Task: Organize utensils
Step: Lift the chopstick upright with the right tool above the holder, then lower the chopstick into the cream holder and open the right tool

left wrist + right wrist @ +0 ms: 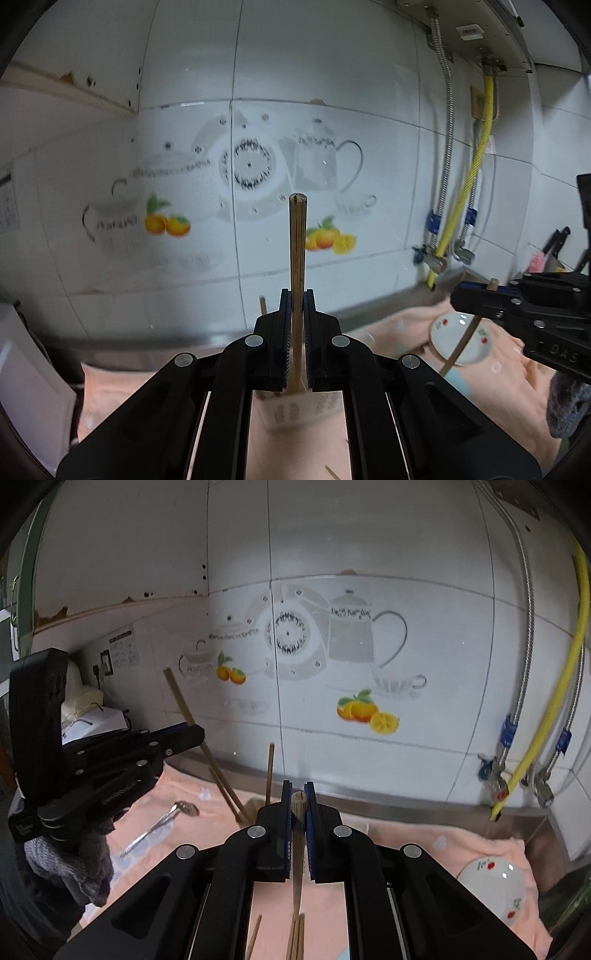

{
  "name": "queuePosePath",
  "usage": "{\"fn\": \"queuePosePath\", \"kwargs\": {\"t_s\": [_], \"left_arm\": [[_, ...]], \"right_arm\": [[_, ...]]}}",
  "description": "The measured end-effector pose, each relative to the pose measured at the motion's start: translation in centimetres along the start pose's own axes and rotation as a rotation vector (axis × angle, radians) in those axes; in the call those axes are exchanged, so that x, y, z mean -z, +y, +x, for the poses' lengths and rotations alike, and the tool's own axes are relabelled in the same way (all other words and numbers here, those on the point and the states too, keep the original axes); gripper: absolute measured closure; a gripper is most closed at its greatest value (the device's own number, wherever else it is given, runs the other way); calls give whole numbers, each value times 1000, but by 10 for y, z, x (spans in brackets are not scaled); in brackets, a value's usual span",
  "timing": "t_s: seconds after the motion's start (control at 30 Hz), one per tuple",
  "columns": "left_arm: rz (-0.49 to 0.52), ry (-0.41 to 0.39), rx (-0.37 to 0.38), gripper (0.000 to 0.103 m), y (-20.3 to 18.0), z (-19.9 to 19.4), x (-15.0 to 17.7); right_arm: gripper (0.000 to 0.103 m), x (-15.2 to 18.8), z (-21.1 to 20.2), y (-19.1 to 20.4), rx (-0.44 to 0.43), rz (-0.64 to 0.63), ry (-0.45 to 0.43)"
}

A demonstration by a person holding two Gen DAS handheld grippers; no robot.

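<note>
My left gripper [297,295] is shut on a wooden chopstick [297,243] that stands upright above a white utensil holder [295,411] on the peach cloth. A second chopstick [263,304] stands in the holder. My right gripper [297,788] is shut on another chopstick [297,849], tip pointing down at the cloth. In the right wrist view the left gripper [192,733] holds its chopstick [184,705] tilted, its lower end in the holder [251,808]. Loose chopsticks [295,938] lie on the cloth below. A metal spoon [162,823] lies at the left.
A white saucer [493,890] with red flowers sits on the peach cloth [424,849] at the right. The tiled wall [332,572] is close behind. Metal and yellow hoses [546,686] with valves hang at the right. A white appliance [85,709] stands at the left.
</note>
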State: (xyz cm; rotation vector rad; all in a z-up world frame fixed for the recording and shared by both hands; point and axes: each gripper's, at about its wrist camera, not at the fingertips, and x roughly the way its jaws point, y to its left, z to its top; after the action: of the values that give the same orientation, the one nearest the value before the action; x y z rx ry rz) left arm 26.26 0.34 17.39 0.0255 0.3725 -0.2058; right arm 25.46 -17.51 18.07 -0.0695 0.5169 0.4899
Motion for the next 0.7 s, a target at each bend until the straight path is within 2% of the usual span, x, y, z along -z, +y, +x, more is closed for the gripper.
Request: {"fn": "queuePosePath", "kwargs": {"t_s": [0.17, 0.43, 0.7], "left_arm": [[-14, 10, -16, 98, 6, 21, 2], [-46, 77, -19, 98, 20, 50, 28], [-66, 114, -18, 98, 30, 59, 44]], "right_arm": [[97, -20, 4, -4, 4, 6, -36], [97, -47, 12, -21, 52, 44, -110], [97, -48, 40, -37, 141, 50, -140]]}}
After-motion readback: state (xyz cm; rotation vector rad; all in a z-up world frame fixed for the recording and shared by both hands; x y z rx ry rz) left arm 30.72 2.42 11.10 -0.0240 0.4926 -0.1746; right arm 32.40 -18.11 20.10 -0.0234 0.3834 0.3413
